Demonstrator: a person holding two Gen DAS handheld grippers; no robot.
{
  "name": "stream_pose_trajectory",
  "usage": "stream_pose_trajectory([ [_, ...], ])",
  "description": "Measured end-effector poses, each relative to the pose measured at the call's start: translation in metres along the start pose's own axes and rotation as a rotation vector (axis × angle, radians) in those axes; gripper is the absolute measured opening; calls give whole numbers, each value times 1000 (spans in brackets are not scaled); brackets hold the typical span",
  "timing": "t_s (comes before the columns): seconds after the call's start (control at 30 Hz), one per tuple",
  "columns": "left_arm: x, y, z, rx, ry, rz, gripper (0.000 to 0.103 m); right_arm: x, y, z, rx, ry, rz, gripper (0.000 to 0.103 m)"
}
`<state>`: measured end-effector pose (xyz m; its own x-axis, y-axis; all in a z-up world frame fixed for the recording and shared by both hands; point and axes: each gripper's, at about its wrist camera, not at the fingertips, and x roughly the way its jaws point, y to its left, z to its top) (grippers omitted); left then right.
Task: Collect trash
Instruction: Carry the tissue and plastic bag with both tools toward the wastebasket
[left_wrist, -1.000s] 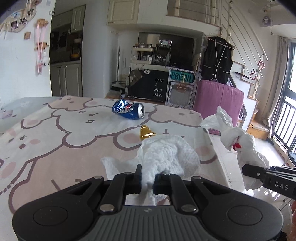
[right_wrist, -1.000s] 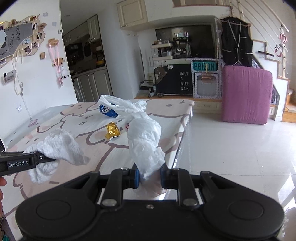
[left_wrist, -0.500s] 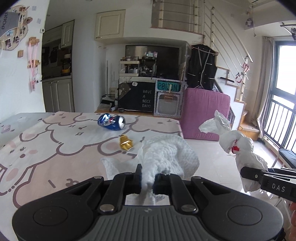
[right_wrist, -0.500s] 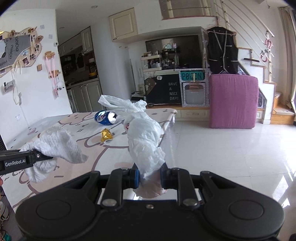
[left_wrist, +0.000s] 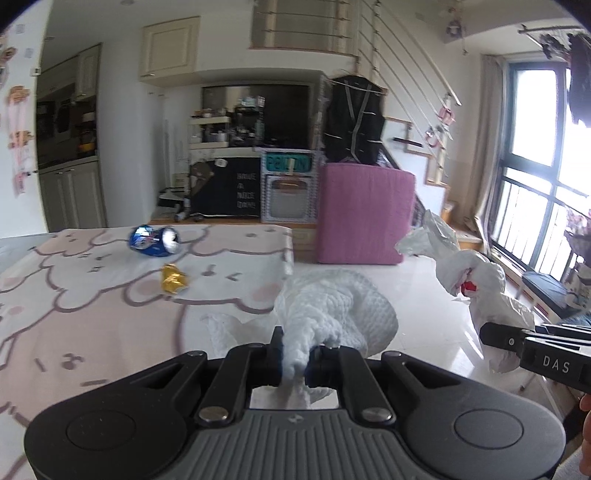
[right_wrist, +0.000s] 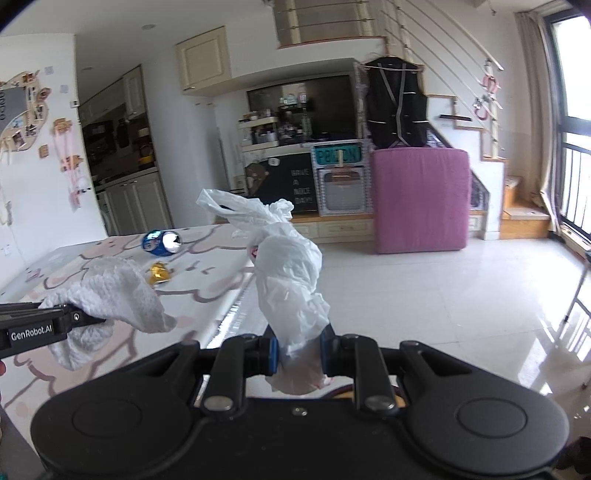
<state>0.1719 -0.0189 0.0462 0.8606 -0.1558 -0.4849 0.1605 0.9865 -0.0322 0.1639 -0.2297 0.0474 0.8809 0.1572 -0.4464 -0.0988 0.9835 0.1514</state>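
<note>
Left wrist view: the left gripper is closed on a crumpled white paper towel, which bunches up in front of its fingers. Beyond it lies a table covered with a pink cartoon-pattern cloth. On the table, well apart from the gripper, a crushed blue can lies on its side, and a small gold wrapper sits near it, closer to the camera. At the right edge, the right gripper holds a white plastic bag over the tiled floor.

Right wrist view: the right gripper pinches the twisted neck of the bag, which stands upright above its fingers. At left, the left gripper holds the towel above the table. The can and wrapper rest on the table behind the towel. A pink mattress stands against the far cabinets.
</note>
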Motion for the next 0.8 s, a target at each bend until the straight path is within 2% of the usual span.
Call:
stream_pose_trajectory([
  [0.33,45,-58,-14,47,79,-94,10,-6,-70,-19,54,32,-115,22],
  [0.53,85,-88,-32,65,170,-139,10,3,-108,-38,106,82,-156,22],
  [0.8,152,-109,-66,51,310,-144,10,29,-147,-70,146,184,-171,22],
])
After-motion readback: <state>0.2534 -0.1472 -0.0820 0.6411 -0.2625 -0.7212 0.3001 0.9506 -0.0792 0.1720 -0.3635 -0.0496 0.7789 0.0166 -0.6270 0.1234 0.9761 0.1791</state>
